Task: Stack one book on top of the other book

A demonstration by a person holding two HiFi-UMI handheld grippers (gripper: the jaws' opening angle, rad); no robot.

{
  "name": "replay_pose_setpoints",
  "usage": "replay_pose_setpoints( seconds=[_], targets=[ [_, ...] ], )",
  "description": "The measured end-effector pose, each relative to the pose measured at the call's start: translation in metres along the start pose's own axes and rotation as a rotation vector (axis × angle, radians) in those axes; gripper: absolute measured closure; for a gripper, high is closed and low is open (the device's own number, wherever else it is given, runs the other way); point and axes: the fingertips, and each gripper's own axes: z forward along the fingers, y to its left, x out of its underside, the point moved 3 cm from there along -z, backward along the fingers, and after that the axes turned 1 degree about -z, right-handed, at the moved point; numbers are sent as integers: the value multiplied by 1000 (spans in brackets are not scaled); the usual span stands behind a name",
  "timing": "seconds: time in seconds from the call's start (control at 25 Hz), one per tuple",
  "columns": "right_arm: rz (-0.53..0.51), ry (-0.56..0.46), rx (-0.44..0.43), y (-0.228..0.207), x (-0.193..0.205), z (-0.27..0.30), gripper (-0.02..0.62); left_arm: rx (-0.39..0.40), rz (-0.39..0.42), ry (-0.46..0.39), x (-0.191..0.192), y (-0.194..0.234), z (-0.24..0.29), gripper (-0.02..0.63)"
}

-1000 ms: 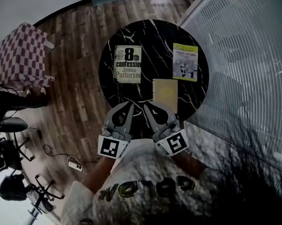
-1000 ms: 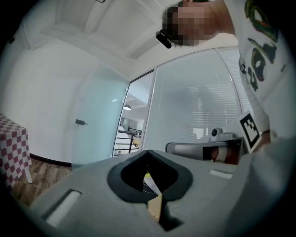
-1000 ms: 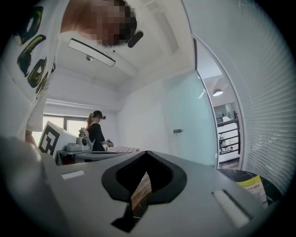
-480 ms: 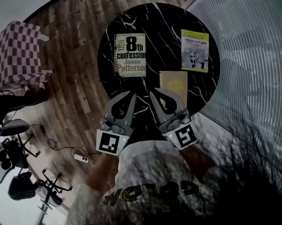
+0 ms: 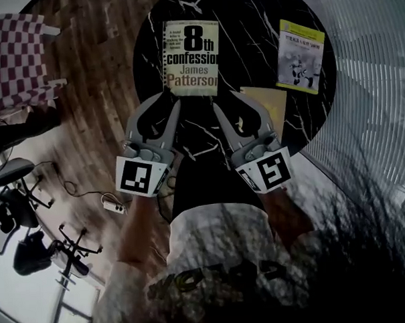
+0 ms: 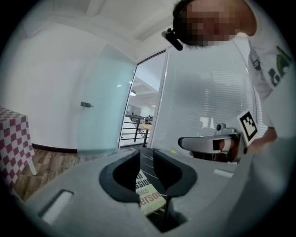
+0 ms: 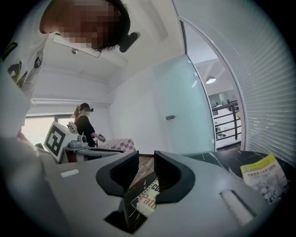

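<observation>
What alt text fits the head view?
The left gripper and right gripper, jaws opening with nothing between them, hover over a round black marble table near the 8th Confession paperback; a yellow-covered book and a plain tan book lie to its right.

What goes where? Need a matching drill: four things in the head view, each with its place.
1. 8th Confession book
2. yellow-topped book
3. plain tan book
4. checkered seat

A. on the floor, left of the table
B. on the table, by its right edge
C. on the table, left half
D. on the table, closest to its near edge

Pairs: 1-C, 2-B, 3-D, 4-A
</observation>
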Motion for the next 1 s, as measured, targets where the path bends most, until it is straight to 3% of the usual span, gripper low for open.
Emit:
replay_pose_setpoints(
  seconds=[0.28, 0.64, 1.0],
  targets=[
    [55, 85, 23, -38, 54, 39, 448, -29, -45, 113, 59, 46, 41, 463],
    [173, 234, 87, -75, 134, 71, 343, -61, -132, 281, 139, 89, 70, 408],
    [307, 386, 129, -85, 189, 78, 273, -85, -201, 363, 176, 103, 84, 358]
  ],
)
